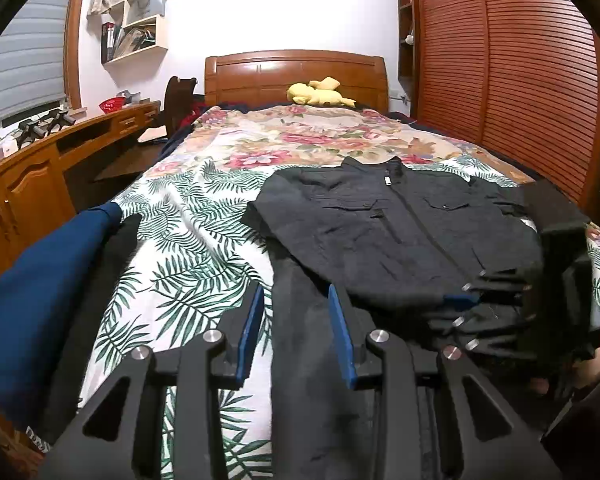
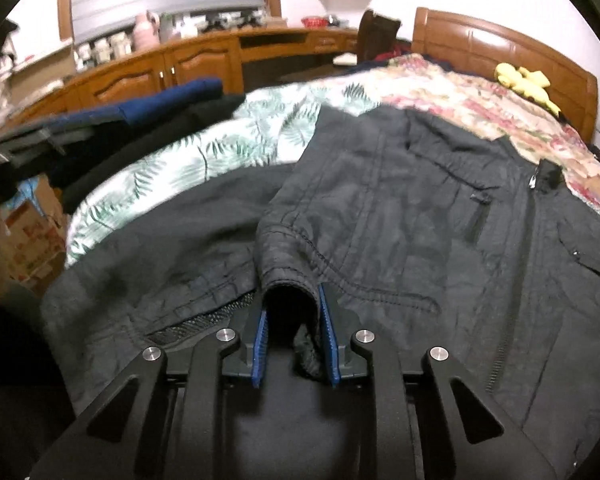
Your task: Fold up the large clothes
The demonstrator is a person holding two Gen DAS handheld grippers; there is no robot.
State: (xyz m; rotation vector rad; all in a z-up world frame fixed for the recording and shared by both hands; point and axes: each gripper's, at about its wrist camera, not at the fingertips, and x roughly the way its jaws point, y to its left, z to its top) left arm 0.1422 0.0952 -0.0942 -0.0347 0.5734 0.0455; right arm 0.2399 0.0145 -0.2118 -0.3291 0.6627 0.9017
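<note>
Right wrist view shows the right claw [image 2: 292, 336] pinching the jacket [image 2: 400, 208] cuff; a weak pinch could slip. The left claw [image 1: 296, 336] is open, holding nothing.

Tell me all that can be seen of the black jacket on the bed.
The black jacket lies front up on the floral bedspread, collar toward the headboard. It looks like thin, creased woven cloth, with a stand-up collar, a closed front zip with a silver pull, and chest pockets. One sleeve stretches toward the foot of the bed. The right hand-held gripper is shut on a stitched, folded edge of the jacket. The left hand-held gripper is open above the sleeve.
</note>
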